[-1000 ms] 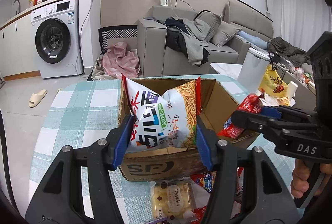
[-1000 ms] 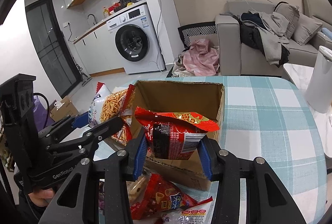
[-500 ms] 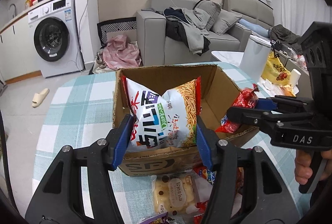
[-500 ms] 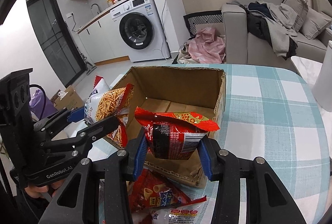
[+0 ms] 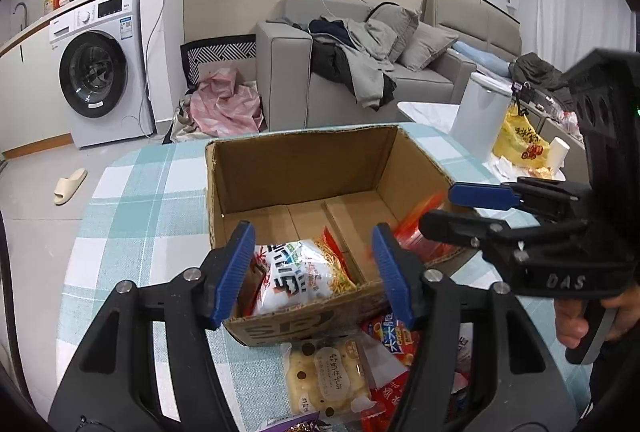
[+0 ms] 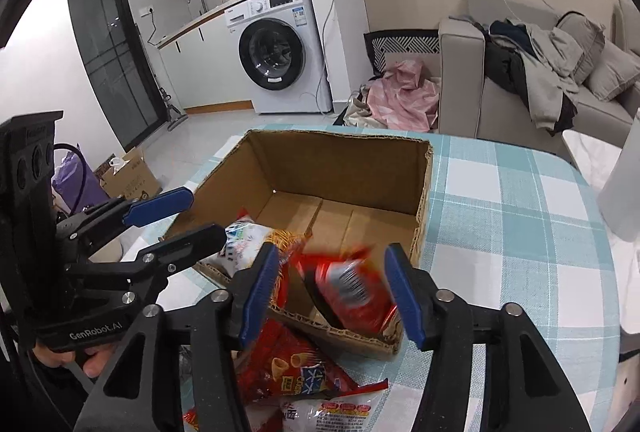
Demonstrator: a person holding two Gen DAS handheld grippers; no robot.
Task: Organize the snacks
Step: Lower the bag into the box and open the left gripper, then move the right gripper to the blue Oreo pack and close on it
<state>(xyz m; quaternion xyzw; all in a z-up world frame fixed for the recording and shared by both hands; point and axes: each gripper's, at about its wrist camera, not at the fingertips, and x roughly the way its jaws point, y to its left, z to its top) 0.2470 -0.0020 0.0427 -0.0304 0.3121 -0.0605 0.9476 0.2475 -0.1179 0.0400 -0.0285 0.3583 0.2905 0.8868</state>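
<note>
An open cardboard box stands on the checked tablecloth. My left gripper is open above the box's near edge; a white and orange noodle-snack bag lies inside the box below it. My right gripper is open; a red snack bag, blurred by motion, is inside the box between its fingers. The right gripper also shows in the left wrist view, the left gripper in the right wrist view.
Loose snack packets lie in front of the box: a pale biscuit pack, red packets and a white packet. A white cylinder stands at the right. A sofa and washing machine are beyond the table.
Both grippers opened and pulled back. The noodle-snack bag and the red bag dropped out of the jaws into the box.
</note>
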